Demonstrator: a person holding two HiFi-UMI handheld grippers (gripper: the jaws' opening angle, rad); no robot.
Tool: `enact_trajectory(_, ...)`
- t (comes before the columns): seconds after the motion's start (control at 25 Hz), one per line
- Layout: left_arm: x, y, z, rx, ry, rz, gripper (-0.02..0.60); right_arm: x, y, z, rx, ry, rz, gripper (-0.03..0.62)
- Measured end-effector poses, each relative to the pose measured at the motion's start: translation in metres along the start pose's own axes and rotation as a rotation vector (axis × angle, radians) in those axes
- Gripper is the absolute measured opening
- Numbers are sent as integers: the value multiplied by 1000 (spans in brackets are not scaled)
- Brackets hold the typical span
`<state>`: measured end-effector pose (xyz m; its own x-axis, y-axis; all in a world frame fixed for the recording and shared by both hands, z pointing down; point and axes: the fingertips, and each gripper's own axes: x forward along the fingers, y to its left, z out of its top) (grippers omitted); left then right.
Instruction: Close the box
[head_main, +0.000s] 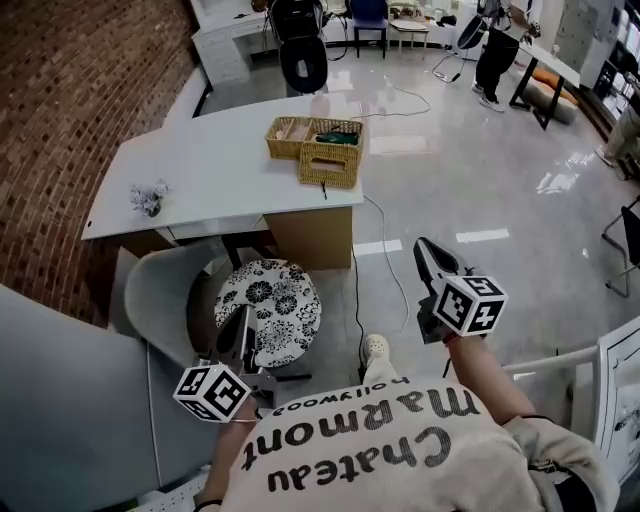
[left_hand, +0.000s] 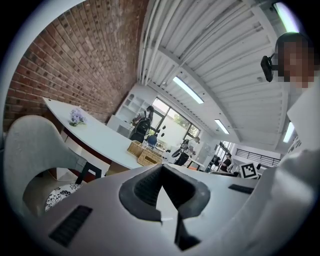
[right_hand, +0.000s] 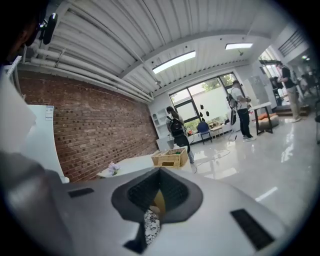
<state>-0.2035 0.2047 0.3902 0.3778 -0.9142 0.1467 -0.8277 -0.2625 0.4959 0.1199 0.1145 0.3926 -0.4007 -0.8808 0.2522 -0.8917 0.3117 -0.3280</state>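
The box (head_main: 328, 165) is a tan, woven wicker box that stands on the white desk (head_main: 220, 170), close to the desk's right front corner in the head view. Its top is open: a shallow woven part, apparently the lid (head_main: 288, 136), lies back on the far left side, and something dark green shows inside the deeper part. A small peg hangs from the front wall. In the 2 gripper views it shows only small and far off, as 2 woven pieces side by side on the desk edge. Both grippers are well apart from it, held in front of the person's body. The left gripper (head_main: 243, 320) hangs above a chair with a black-and-white floral cushion (head_main: 270, 305), its fingers (left_hand: 145, 187) pressed together with nothing between them. The right gripper (head_main: 426, 247) is over the glossy floor (head_main: 480, 180), its fingers (right_hand: 175, 192) likewise pressed together and holding nothing. A small bunch of pale purple flowers (head_main: 148, 197) lies near the desk's left end, beside the brick wall (head_main: 70, 90).
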Motion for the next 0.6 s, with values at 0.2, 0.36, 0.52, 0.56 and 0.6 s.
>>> enact_trajectory(0.2, 56, -1, 17, -9, -30, 20, 2, 55, -27, 28, -6, 28, 28, 3)
enact_trajectory(0.36, 97, -4, 25, -6, -40, 32, 2, 92, -48, 49, -31, 32, 48, 3)
enact_trajectory(0.52, 137, -6, 30, -19, -50, 54, 2, 124, -70, 66, -39, 51, 71, 3)
enact_trajectory(0.56, 148, -8, 31, -20, -49, 56, 2, 131, -76, 69, -40, 56, 76, 3)
enact_trajectory(0.6, 157, -10, 31, -22, -48, 59, 2, 138, -81, 71, -41, 62, 81, 3)
